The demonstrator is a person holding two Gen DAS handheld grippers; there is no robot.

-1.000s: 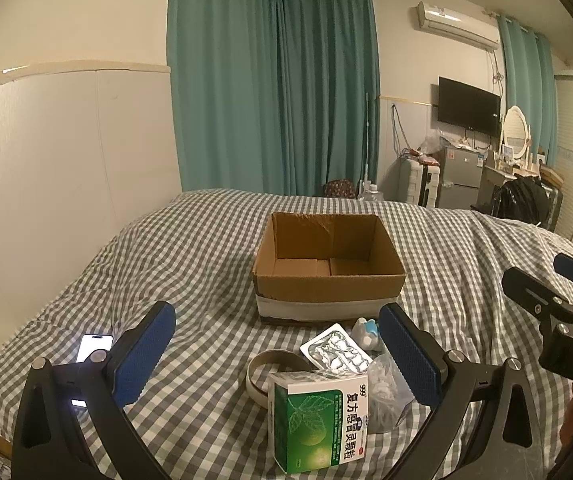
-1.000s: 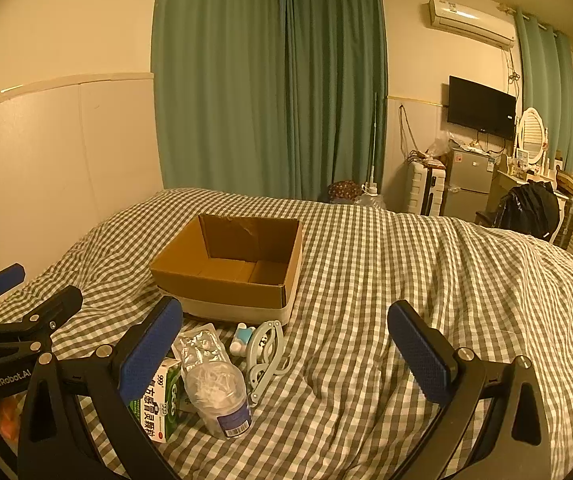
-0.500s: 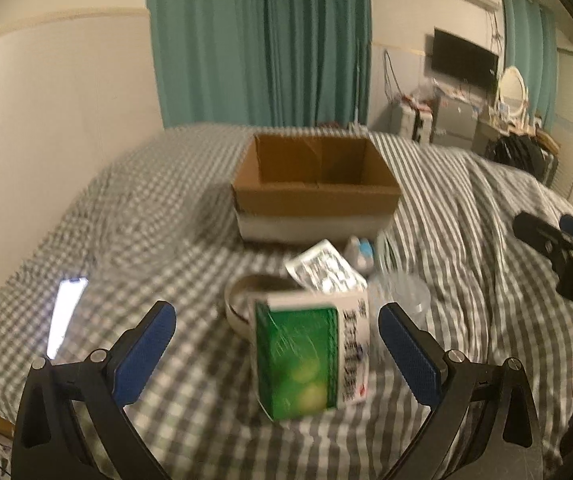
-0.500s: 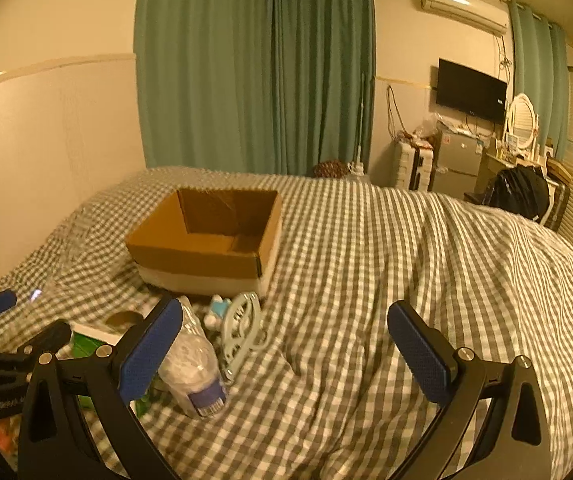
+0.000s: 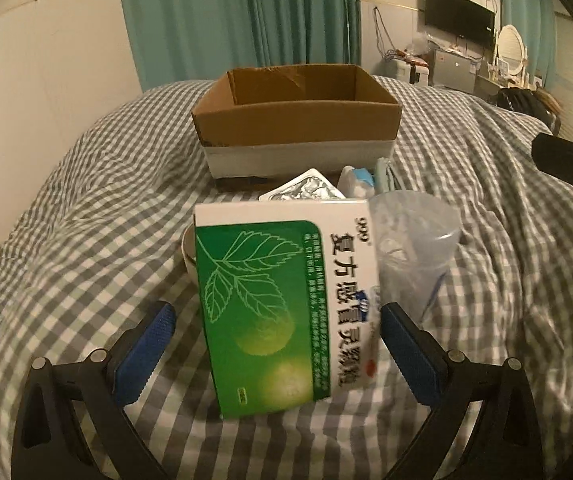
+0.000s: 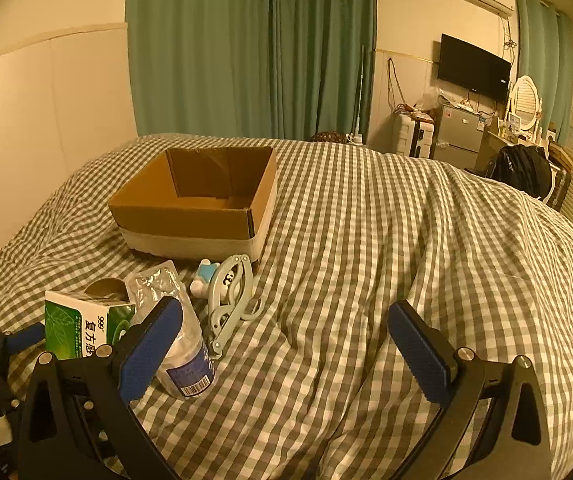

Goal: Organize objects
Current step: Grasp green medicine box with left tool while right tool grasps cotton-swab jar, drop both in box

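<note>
A green and white medicine box (image 5: 286, 300) stands on the checked bed cover, between the open fingers of my left gripper (image 5: 276, 344); the pads are apart from its sides. It also shows in the right wrist view (image 6: 82, 328). Behind it lie a tape roll (image 5: 187, 248), a foil blister pack (image 5: 306, 192), a clear plastic bottle (image 5: 414, 248), a small blue and white item (image 6: 204, 276) and a pale folding hanger (image 6: 228, 296). An open cardboard box (image 5: 298, 120) sits farther back. My right gripper (image 6: 286, 352) is open and empty over the bed, right of the pile.
The bed cover (image 6: 406, 240) is rumpled with folds to the right. A white wall panel (image 5: 46, 80) runs along the left. Green curtains, a TV, a small fridge and a black bag (image 6: 522, 172) stand beyond the bed.
My left gripper has moved forward and down, so the medicine box now sits between its fingers. My right gripper shifted slightly; its view of the pile is closer.
</note>
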